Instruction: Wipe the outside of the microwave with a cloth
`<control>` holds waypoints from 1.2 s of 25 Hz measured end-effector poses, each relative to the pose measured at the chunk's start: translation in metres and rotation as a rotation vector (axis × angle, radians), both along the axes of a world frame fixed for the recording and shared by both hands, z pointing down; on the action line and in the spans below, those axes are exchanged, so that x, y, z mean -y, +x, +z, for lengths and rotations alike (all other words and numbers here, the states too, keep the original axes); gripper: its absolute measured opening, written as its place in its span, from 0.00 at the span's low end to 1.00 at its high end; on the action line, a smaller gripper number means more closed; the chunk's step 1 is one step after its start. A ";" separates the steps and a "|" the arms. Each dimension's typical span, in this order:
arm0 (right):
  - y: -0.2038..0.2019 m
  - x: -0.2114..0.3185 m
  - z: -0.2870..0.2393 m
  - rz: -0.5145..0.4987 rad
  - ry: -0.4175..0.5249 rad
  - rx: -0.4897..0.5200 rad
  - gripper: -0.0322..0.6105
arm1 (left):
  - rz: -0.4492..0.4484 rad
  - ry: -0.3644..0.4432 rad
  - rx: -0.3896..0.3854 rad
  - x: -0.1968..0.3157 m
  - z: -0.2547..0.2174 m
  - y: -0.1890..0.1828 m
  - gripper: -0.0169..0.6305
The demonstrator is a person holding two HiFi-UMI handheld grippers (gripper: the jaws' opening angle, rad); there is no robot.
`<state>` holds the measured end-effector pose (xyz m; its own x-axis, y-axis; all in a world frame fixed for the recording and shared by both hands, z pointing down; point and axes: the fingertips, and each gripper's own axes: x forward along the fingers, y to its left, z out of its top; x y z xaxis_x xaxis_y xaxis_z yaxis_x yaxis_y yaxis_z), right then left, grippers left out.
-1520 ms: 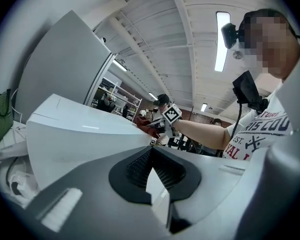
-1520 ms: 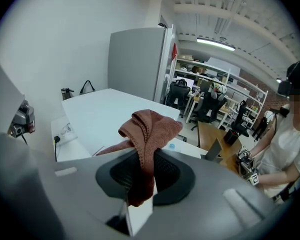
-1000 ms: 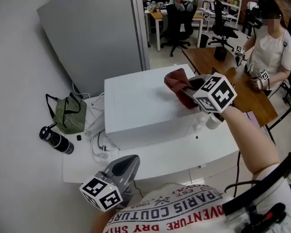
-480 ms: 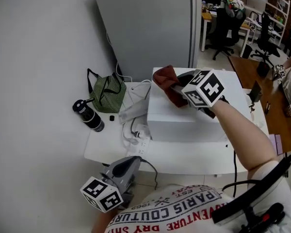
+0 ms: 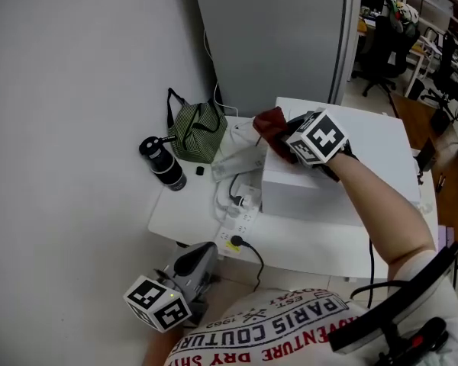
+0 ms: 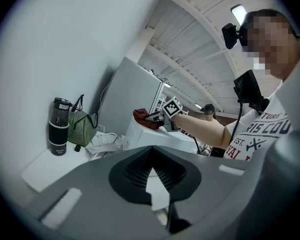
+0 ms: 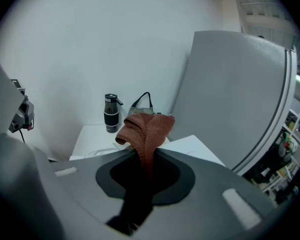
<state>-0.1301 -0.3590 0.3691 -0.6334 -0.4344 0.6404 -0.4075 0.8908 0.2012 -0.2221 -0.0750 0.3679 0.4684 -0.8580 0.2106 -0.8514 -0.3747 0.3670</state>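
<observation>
Cloth (image 5: 271, 123) and right gripper (image 7: 146, 159) now sit at the corner of the microwave (image 5: 359, 166) top nearest the bag, having come across from nearer the middle a second ago; head view has swung left with them.

Left gripper (image 6: 151, 155) hangs low by the person's shirt, well apart from the work; jaws drawn together on nothing. Bottle (image 5: 162, 166), striped bag (image 5: 197, 130) and cables (image 5: 237, 223) lie on the table (image 5: 187, 212) just left of the microwave. Right jaws pinch a fold of the cloth; the rest bunches loose beyond them.

Judgement: the stroke across the top ends at this edge; the left wall looks next. Turn the wrist so the bunch lies flat against the wall; press lightly; overlap passes; keep the cloth from snagging the cables or the bag.
</observation>
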 end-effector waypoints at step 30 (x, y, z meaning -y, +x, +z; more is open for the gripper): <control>0.400 0.003 0.003 0.679 -0.058 0.027 0.13 | 0.485 0.022 -0.031 0.079 -0.005 0.181 0.04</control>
<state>0.2701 -0.3625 0.3724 -0.2486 -0.7070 0.6621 -0.8842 0.4447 0.1430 -0.0406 -0.1544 0.3629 0.8212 -0.5433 0.1743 -0.5654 -0.7338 0.3767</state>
